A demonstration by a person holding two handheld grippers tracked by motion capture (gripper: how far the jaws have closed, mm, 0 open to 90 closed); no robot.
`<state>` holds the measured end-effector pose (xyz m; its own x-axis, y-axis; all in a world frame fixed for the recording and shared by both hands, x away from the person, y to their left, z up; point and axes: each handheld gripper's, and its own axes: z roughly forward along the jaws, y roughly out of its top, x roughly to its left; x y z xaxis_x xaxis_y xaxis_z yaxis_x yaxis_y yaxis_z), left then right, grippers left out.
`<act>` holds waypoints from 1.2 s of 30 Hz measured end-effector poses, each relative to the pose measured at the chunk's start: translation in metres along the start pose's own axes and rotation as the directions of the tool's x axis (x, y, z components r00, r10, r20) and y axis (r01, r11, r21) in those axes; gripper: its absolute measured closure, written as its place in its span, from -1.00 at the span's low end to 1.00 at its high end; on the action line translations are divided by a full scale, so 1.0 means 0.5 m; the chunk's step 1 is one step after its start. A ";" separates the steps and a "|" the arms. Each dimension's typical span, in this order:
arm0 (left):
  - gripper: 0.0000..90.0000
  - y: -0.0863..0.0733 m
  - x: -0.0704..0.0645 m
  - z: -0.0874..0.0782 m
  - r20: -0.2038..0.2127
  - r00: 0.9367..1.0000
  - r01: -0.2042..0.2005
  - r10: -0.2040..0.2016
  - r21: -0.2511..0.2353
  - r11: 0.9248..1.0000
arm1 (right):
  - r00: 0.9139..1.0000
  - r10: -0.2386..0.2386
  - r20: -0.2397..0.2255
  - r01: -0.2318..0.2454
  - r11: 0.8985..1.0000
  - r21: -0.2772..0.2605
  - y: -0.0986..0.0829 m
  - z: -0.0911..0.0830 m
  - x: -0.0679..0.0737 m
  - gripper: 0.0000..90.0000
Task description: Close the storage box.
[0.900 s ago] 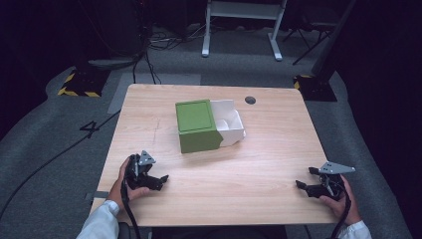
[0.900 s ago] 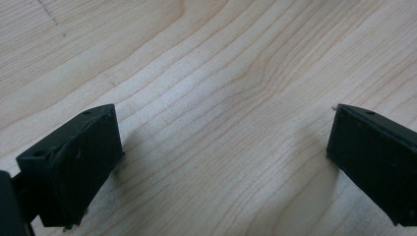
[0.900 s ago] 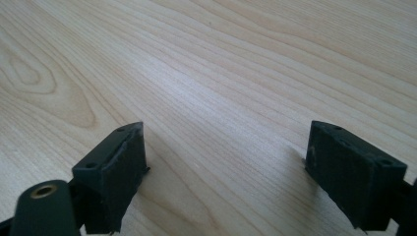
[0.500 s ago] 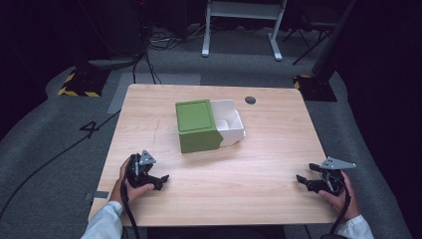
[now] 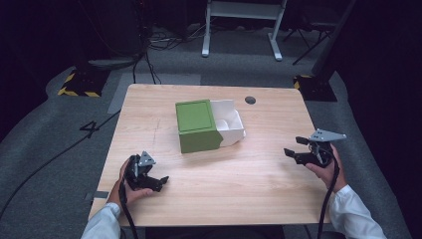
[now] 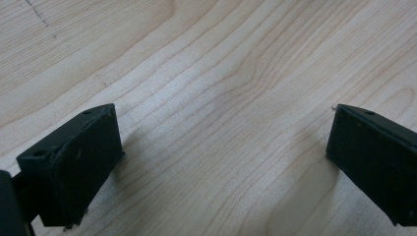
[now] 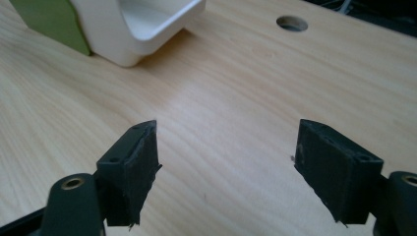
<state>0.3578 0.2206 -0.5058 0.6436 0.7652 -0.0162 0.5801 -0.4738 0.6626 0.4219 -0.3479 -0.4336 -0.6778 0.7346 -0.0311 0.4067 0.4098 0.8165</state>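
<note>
Box [image 5: 198,126], green, with a flat lid panel on top — stands a little behind the middle of the tabletop [image 5: 249,199], well away from every edge. White tray [image 5: 227,122] juts from the box's right side, part way out, its hollow open upward; in the right gripper view the tray's rounded white corner [image 7: 142,29] sits at the top left with a strip of the green box [image 7: 46,19] beside it, both resting flat on the wood.

Right tongs [image 5: 298,148], held in the person's right hand [image 5: 326,167] near the right edge of the tabletop, raised off the surface and pointed left toward the tray, well apart from it. Jaws stand wide apart, nothing between them but bare wood grain. Grey three-cornered plate rides on top.

Left tongs [image 5: 158,180], held in the person's left hand [image 5: 127,186] near the front left corner, low over the tabletop. Jaws spread wide in the left gripper view, gripping nothing — plain wood shows between them.

Round cable hole [image 5: 250,100] lies toward the back right corner of the tabletop, behind the tray. White sleeves cover both forearms at the front edge.
</note>
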 end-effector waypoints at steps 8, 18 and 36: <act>-0.99 0.000 0.000 0.000 0.000 1.000 0.000 0.000 0.000 1.000 | 0.999 -0.042 0.023 0.042 0.999 -0.034 0.093 0.034 0.017 -0.39; -0.99 0.000 0.000 0.000 0.000 1.000 -0.001 0.001 0.000 1.000 | 0.997 -0.071 0.003 0.071 0.997 -0.027 0.163 0.122 0.041 -0.33; -0.99 -0.001 -0.002 -0.001 -0.012 1.000 0.000 0.000 -0.003 1.000 | 0.999 -0.025 -0.030 0.026 0.999 0.028 0.184 0.256 0.043 -0.16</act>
<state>0.3563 0.2202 -0.5057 0.6372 0.7706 -0.0072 0.5789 -0.4725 0.6645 0.5232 -0.2251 -0.4328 -0.7060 0.7074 -0.0337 0.4062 0.4434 0.7990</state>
